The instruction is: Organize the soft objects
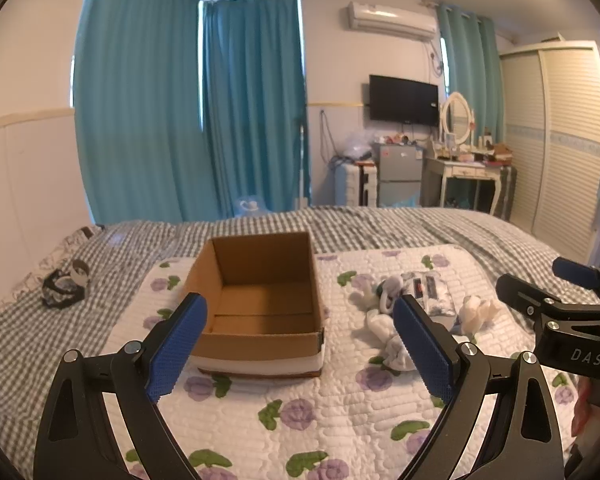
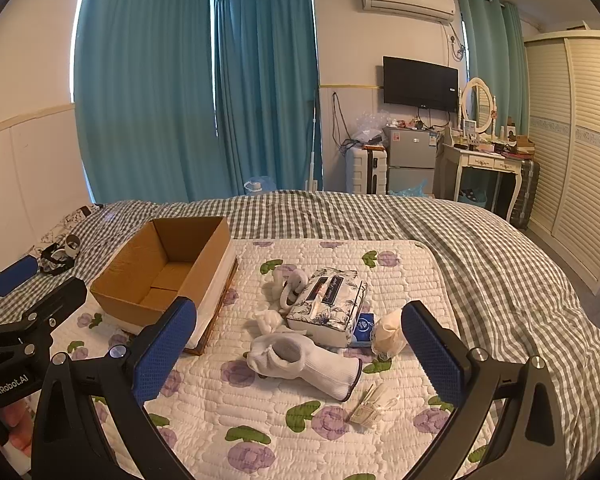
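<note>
An empty open cardboard box [image 1: 260, 308] [image 2: 168, 270] stands on a floral quilted mat [image 1: 300, 412] [image 2: 300, 432] on the bed. Right of the box lies a pile: a floral tissue pack [image 2: 328, 306] [image 1: 430, 292], a white sock [image 2: 304, 360], small white rolled socks [image 2: 288, 284], a cream bundle [image 2: 390, 334] and a blue packet [image 2: 362, 328]. My left gripper [image 1: 300, 340] is open and empty in front of the box. My right gripper [image 2: 300, 348] is open and empty, above the white sock.
A small packet [image 2: 370, 406] lies near the mat's front. A dark strap with a roll [image 1: 66, 284] [image 2: 60, 254] lies on the checked bedspread [image 2: 480, 260] at left. Curtains, a dresser and a wardrobe stand beyond the bed.
</note>
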